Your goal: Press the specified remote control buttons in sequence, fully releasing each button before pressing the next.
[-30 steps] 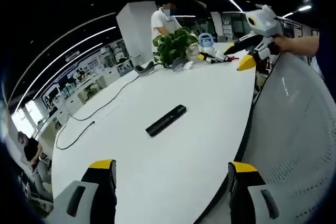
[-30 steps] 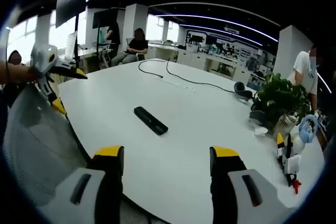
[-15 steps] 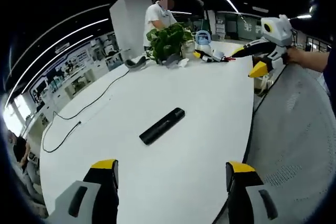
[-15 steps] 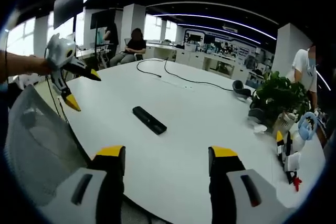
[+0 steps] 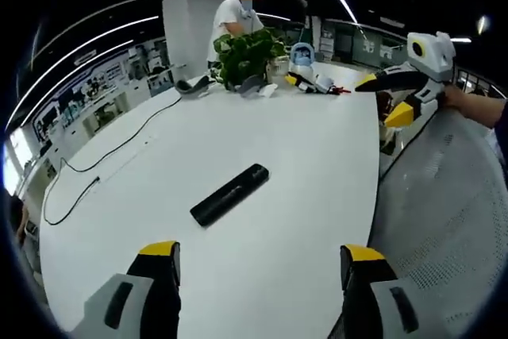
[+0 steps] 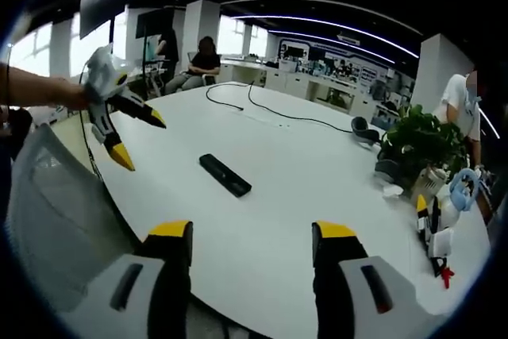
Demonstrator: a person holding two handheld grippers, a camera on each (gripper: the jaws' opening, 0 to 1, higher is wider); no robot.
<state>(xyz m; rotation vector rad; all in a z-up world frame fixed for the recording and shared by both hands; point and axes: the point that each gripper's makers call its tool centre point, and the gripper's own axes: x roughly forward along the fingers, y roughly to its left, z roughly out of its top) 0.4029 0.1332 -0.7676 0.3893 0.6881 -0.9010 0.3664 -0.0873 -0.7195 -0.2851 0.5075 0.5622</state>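
Note:
A long black remote control point(image 5: 229, 194) lies flat on the white oval table point(image 5: 302, 156), seen also in the right gripper view as the remote point(image 6: 225, 175). My left gripper point(image 5: 258, 256) is open, its yellow-tipped jaws wide apart and nearer than the remote, holding nothing. My right gripper point(image 6: 252, 236) is open too, short of the remote. In the left gripper view the right gripper point(image 5: 387, 97) hangs open over the table's right edge. In the right gripper view the left gripper point(image 6: 141, 136) hangs open at the left edge, held by a hand.
A potted plant point(image 5: 248, 55), headphones point(image 5: 194, 85) and small items point(image 5: 313, 81) crowd the table's far end. A black cable point(image 5: 103, 160) trails along the table. A grey mesh chair back point(image 5: 452, 220) stands by the table edge. People are present beyond the table.
Both grippers have drifted inward over the table edge toward the remote. Each stays open. The remote has not moved on the table.

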